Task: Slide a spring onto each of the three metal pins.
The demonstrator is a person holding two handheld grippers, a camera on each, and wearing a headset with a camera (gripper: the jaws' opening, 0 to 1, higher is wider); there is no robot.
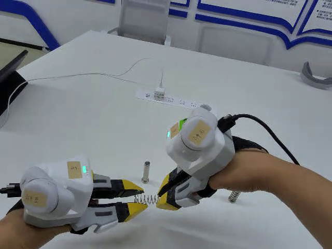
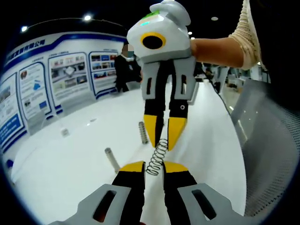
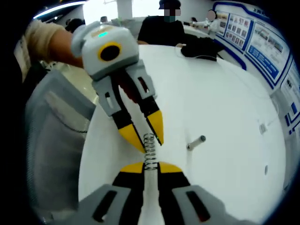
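Note:
A thin wire spring [image 1: 148, 199] hangs level just above the white table [image 1: 93, 119], stretched between my two grippers. My left gripper [image 1: 139, 197], at the bottom left, is shut on the spring's left end. From the right, my right gripper [image 1: 165, 195] is shut on the other end. The left gripper view has the spring [image 2: 157, 157] running from my left gripper [image 2: 154, 167] up to the right gripper [image 2: 163, 132]. The right gripper view has the spring [image 3: 149, 152] between my right gripper [image 3: 151, 168] and the left gripper [image 3: 146, 136]. A bare metal pin [image 1: 146, 171] [image 2: 111, 159] [image 3: 196, 143] stands just behind the spring. A second pin [image 1: 234, 196] [image 2: 142, 132], with coils on it, stands by my right wrist.
A white power strip [image 1: 171, 98] with a plug and cable lies at mid-table. A grey chair [image 1: 142, 21] stands beyond the far edge, and a dark screen [image 1: 10, 78] sits at the left edge. People stand in the background [image 3: 168, 23].

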